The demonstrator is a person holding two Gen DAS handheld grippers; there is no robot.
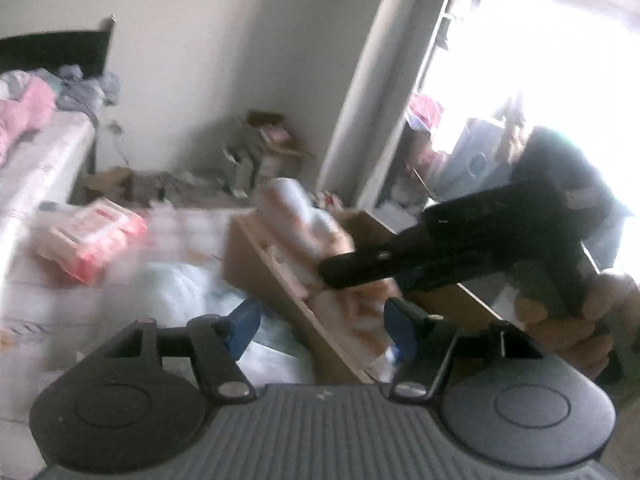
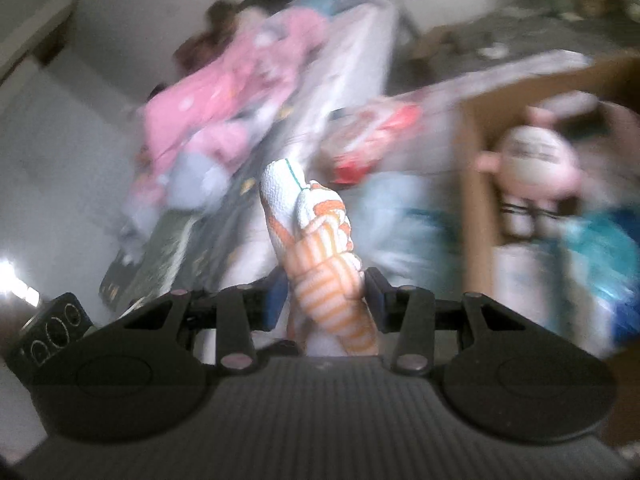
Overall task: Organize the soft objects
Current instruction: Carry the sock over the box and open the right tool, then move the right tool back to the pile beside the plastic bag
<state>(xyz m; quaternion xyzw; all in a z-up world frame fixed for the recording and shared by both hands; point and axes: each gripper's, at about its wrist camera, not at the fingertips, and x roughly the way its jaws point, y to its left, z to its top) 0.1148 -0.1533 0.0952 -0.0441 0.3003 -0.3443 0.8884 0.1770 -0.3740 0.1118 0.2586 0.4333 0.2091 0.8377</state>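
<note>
Right wrist view showed the right gripper [image 2: 324, 292] clamped on one orange-and-white knitted toy [image 2: 320, 240], sticking up between its two fingers. One cardboard box [image 2: 476, 184] (blurred) at right held one pink-eared plush [image 2: 536, 160]. Left wrist view: the left gripper [image 1: 320, 328] had its fingers apart, gripping nothing, above the same box.
</note>
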